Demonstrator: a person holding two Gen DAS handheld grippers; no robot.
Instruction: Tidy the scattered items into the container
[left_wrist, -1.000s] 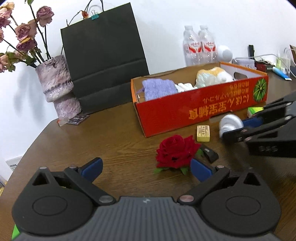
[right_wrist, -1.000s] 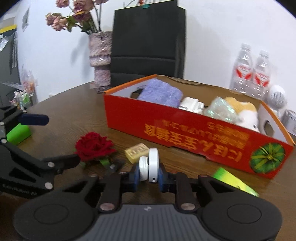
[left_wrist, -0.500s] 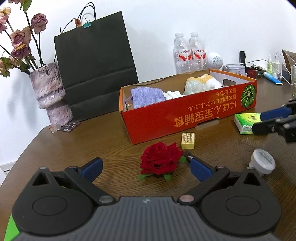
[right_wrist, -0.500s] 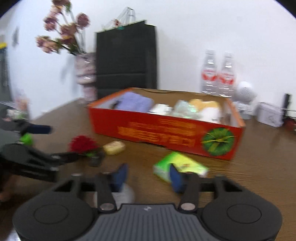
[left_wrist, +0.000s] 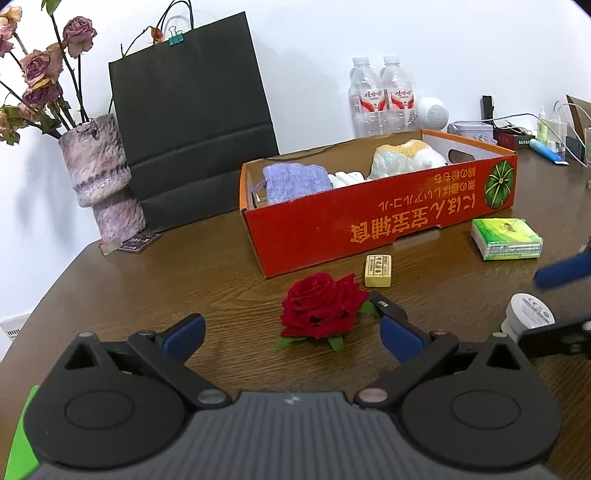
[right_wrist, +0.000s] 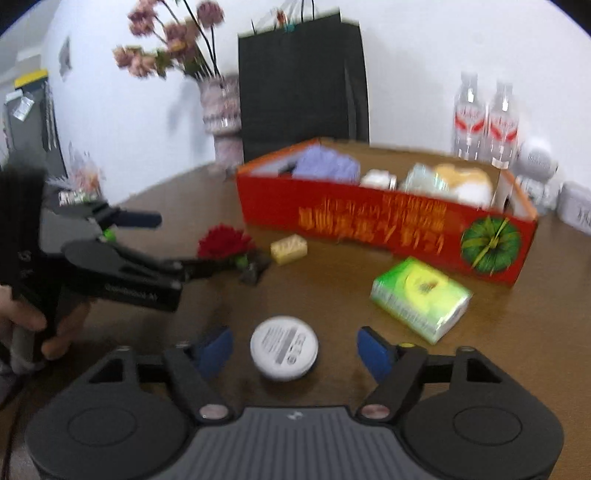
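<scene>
My right tongs (right_wrist: 293, 349), a second ago gripping the white puck (right_wrist: 283, 347), now gape; it lies on the tabletop (left_wrist: 184, 266), not boxed. Left tongs (left_wrist: 291, 332) open near the rose (left_wrist: 322, 305). Loose near the box (left_wrist: 369, 225): one rose, one puck, one yellow block (left_wrist: 377, 270), one green pack (left_wrist: 506, 238), one black clip (left_wrist: 388, 308).

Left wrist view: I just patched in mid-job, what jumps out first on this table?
The long red cardboard box dominates mid-table, already holding a purple cloth and other items. In front of it a red rose lies between the open left gripper fingers, beside a small yellow block. To the right, a green tissue pack and a white round container lie loose.
</scene>
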